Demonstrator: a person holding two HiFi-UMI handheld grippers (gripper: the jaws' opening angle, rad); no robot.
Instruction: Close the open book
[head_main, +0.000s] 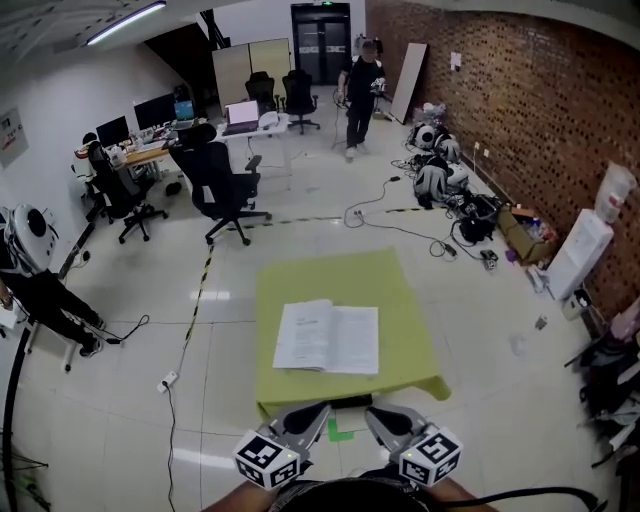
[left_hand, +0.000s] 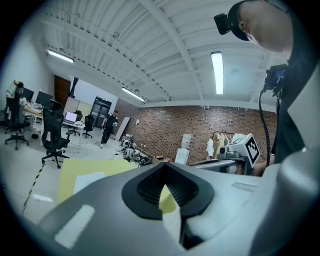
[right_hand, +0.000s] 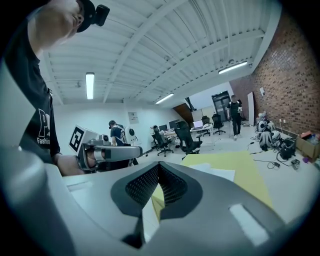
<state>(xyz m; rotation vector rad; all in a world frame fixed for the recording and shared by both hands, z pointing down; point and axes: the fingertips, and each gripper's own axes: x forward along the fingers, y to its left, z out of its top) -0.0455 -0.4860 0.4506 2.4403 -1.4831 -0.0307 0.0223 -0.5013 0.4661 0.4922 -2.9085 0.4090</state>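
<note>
Open book (head_main: 327, 337) lies flat mid-table, spine running near to far. Left gripper (head_main: 318, 412) and right gripper (head_main: 375, 413) hover short of the near edge of the table (head_main: 405, 300), both with jaws pressed together, empty. Likely approach step: slip one tip under a page edge, fold across the spine. Bare cloth margin all round; chairs well apart.

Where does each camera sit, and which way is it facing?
Head view: on the head, looking down at the open book on the green table; left gripper, right gripper below.
Left gripper view: on it, along shut fingers toward brick wall; torso right.
Right gripper view: on it, toward desks; torso left.
All share the table and book.
</note>
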